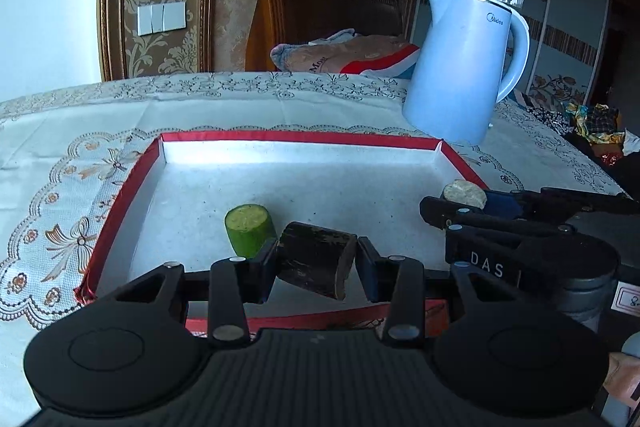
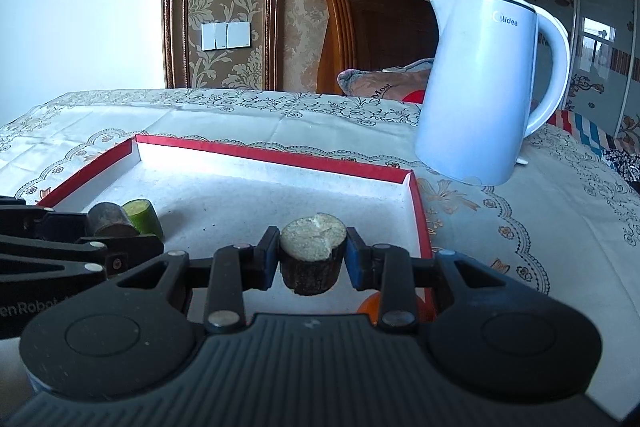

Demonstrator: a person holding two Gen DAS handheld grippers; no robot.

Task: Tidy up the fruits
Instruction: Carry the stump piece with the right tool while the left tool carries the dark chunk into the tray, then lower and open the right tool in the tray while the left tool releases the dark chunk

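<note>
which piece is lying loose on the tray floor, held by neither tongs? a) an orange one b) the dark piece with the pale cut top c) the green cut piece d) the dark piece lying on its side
c: the green cut piece stands on the red-rimmed tray by itself, while the left tongs hold a dark piece and the right tongs hold the pale-topped piece.

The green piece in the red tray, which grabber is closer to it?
Left. The left gripper, around a dark chunk, sits right beside the green piece; the right gripper is farther right.
</note>
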